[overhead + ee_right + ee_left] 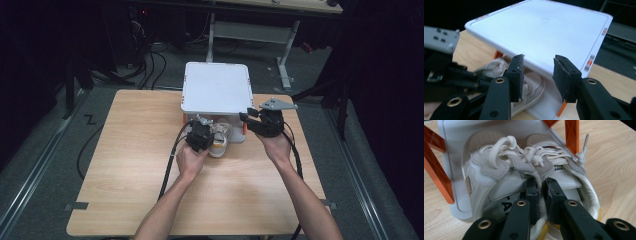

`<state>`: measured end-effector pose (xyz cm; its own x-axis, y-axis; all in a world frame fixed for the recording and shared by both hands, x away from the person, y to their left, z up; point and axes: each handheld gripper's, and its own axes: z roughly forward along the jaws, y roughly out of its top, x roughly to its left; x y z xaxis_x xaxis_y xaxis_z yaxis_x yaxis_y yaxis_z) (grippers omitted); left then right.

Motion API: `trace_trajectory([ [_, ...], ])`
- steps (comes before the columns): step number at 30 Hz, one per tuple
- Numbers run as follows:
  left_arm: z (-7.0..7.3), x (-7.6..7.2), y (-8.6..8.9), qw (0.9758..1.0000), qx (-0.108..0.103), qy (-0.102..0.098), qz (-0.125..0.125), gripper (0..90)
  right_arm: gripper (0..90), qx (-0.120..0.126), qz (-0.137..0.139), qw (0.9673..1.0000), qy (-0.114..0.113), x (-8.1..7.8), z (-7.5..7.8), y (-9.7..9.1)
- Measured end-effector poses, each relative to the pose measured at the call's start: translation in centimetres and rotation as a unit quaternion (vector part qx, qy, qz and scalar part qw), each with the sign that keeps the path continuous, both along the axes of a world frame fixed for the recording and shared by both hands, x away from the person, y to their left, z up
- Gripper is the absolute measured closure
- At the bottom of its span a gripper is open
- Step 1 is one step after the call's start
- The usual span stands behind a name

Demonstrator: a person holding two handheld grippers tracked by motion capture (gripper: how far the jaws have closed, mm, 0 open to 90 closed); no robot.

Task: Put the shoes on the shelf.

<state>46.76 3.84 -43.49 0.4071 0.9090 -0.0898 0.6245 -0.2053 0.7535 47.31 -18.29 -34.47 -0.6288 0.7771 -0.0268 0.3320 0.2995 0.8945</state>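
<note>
Under the white two-tier plastic shelf [216, 87] at the table's far edge, my left gripper [541, 192] pinches the beige laced sneakers' [524, 162] heel collars, toes pointing inward; my right gripper [537, 72] hovers spread, empty, beside the shelf's corner.

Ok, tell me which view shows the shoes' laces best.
The left gripper view: the shoes lie close up, their laces knotted and sharp, the left gripper shut on a collar. The high view gives a small pale shape; the right gripper view, a blurred part under the white shelf.

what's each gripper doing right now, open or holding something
left gripper: shut on the heel rims of the pair of sneakers.
right gripper: open, holding nothing, in front of the white shelf.
</note>
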Motion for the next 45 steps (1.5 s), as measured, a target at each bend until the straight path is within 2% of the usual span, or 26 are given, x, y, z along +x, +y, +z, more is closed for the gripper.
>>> trace_trajectory([
  [2,-0.1,0.3,-0.1,1.0000,0.005,-0.001,0.004,81.9,59.1,0.006,-0.005,1.0000,0.001,0.8,0.2,0.4],
  [5,-0.2,0.8,-0.2,0.9999,0.012,-0.002,0.005,81.9,58.1,-0.004,-0.016,0.9998,0.009,2.0,0.3,1.0],
  [7,-0.2,1.2,-0.3,0.9999,0.010,-0.003,0.010,81.9,58.0,-0.004,-0.024,0.9997,0.001,2.6,0.0,1.3],
  [10,-0.2,1.5,-0.2,0.9998,0.007,-0.007,0.014,81.8,56.8,-0.015,-0.036,0.9992,0.009,3.7,-0.2,1.9],
  [14,-0.6,1.9,-0.1,0.9997,-0.004,-0.003,0.024,81.4,54.5,-0.014,-0.048,0.9986,0.016,4.7,-0.3,2.3],
  [16,-1.0,2.2,-0.1,0.9996,-0.001,-0.001,0.029,81.2,54.0,-0.020,-0.052,0.9982,0.021,5.1,-0.7,2.5],
  [20,-1.2,2.5,-0.2,0.9993,-0.004,-0.002,0.038,80.9,52.9,-0.015,-0.055,0.9982,0.018,5.5,-1.0,2.7],
  [24,-1.2,2.7,-0.4,0.9992,0.006,-0.006,0.038,79.3,52.7,-0.015,-0.054,0.9983,0.015,5.6,-1.1,2.9],
  [28,-1.3,2.7,-0.3,0.9989,0.019,-0.011,0.041,68.2,52.8,-0.018,-0.052,0.9984,0.014,5.5,-1.1,3.0],
  [30,-1.2,2.7,-0.2,0.9989,0.015,-0.010,0.042,62.8,52.8,-0.018,-0.051,0.9984,0.013,5.5,-1.1,2.9],
  [32,-1.0,2.7,-0.1,0.9990,0.000,-0.010,0.043,55.5,52.8,-0.018,-0.051,0.9984,0.013,5.5,-1.1,2.9],
  [35,-0.9,2.6,0.0,0.9991,-0.004,-0.011,0.042,50.6,52.9,-0.020,-0.051,0.9984,0.012,5.5,-1.1,3.0],
  [36,-0.8,2.4,0.0,0.9991,-0.012,-0.014,0.039,48.6,52.8,-0.020,-0.051,0.9984,0.012,5.5,-1.1,3.0],
  [40,0.3,1.8,0.1,0.9980,-0.030,-0.046,0.031,44.9,52.9,-0.020,-0.050,0.9985,0.012,5.5,-1.1,3.0],
  [42,0.9,1.5,0.0,0.9978,-0.031,-0.054,0.024,43.3,52.9,-0.020,-0.050,0.9984,0.012,5.5,-1.1,3.0],
  [44,1.2,0.9,-0.3,0.9978,-0.022,-0.061,0.016,41.3,53.0,-0.020,-0.051,0.9984,0.012,5.4,-1.2,3.0],
  [45,1.4,0.3,-0.3,0.9974,-0.010,-0.070,0.015,39.7,53.0,-0.020,-0.051,0.9984,0.012,5.4,-1.1,3.0],
])
